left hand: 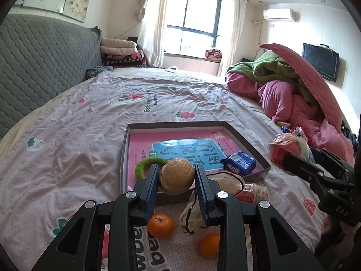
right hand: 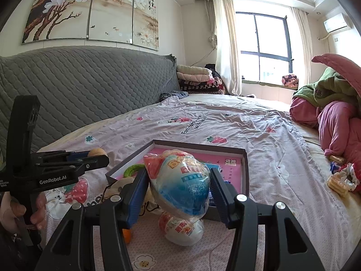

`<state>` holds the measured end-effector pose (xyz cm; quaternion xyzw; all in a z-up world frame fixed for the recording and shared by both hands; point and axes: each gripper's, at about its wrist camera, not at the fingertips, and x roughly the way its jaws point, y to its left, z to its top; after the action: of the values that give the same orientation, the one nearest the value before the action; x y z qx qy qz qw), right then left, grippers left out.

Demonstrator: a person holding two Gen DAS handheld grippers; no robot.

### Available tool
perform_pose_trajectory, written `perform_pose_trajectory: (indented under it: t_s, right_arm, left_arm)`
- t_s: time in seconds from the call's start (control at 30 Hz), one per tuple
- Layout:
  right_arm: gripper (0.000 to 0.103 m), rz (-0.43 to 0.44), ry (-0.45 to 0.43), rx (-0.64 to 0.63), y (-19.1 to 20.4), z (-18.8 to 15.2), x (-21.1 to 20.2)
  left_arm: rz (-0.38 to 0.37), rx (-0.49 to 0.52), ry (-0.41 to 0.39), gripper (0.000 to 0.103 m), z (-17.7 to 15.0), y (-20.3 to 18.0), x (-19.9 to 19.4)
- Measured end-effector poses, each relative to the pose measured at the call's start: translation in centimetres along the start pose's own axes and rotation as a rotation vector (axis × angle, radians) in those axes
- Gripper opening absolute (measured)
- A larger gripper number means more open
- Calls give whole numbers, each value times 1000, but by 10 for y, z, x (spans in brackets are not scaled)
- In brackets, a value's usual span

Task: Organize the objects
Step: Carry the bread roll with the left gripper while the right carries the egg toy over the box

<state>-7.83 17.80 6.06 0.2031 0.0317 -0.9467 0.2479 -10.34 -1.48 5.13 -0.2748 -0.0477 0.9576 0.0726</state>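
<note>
A bed [left hand: 67, 135] with a strawberry-print sheet carries a shallow grey box [left hand: 248, 143]. The box holds a pink book [left hand: 144, 144], a green ring [left hand: 144, 164] and a blue packet [left hand: 240, 162]. The left hand-held gripper [left hand: 177, 176] clamps a round brown bun above the box's near edge. The right hand-held gripper [right hand: 179, 187] clamps a plastic-wrapped bowl [right hand: 180, 180]. Two oranges [left hand: 160, 225] lie on the sheet.
</note>
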Motion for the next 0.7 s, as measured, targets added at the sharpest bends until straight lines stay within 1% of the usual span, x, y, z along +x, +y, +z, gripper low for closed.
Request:
perform_pose_trajectory:
  t_s: [0.37,0.7]
  right_arm:
    - [55,1,3,-19,-2,8,8]
    - [55,-22,-6,-37,-12,18,20]
  left_arm:
    - [-2,16,-9,32,14,0,10]
    - [11,18,-23,32,28,6,16]
